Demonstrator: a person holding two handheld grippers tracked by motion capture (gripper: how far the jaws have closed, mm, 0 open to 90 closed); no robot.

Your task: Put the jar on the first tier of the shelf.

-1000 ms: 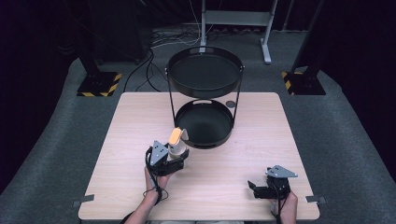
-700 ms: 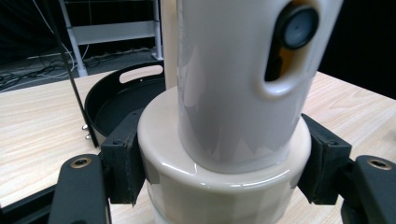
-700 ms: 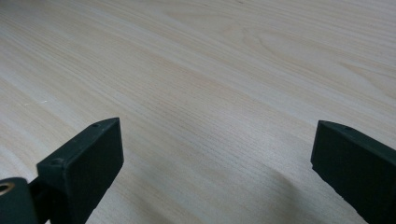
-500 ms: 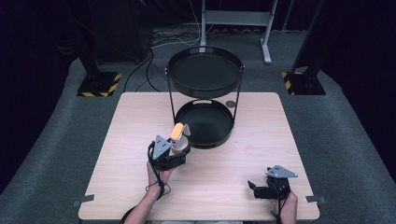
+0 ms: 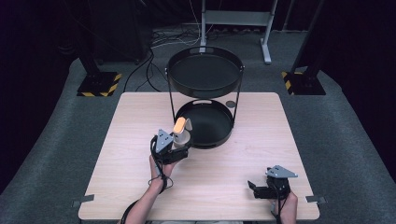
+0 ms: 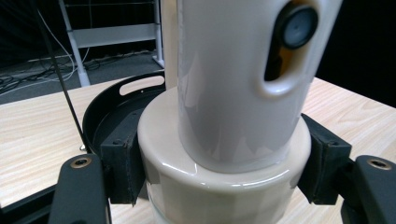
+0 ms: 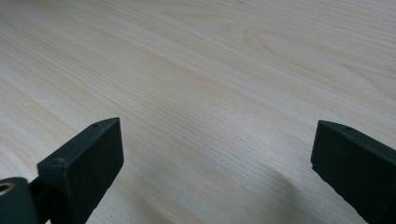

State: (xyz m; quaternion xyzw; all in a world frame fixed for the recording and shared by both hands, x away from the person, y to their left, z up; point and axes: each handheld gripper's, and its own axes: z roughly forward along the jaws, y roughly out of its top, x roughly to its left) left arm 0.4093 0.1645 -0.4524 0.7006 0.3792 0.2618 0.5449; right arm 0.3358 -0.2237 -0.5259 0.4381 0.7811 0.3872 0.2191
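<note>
Left claw advanced, clamping cream dispenser

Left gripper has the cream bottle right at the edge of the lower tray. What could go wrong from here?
1. The left gripper clamps only the cream bottle at its wide base, and the tall top may tip if swung.
2. The bottle sits near the lower tray rim and could clip it going in.
3. The stand's thin rods and the upper tray overhang, so a high lift may strike them.
</note>
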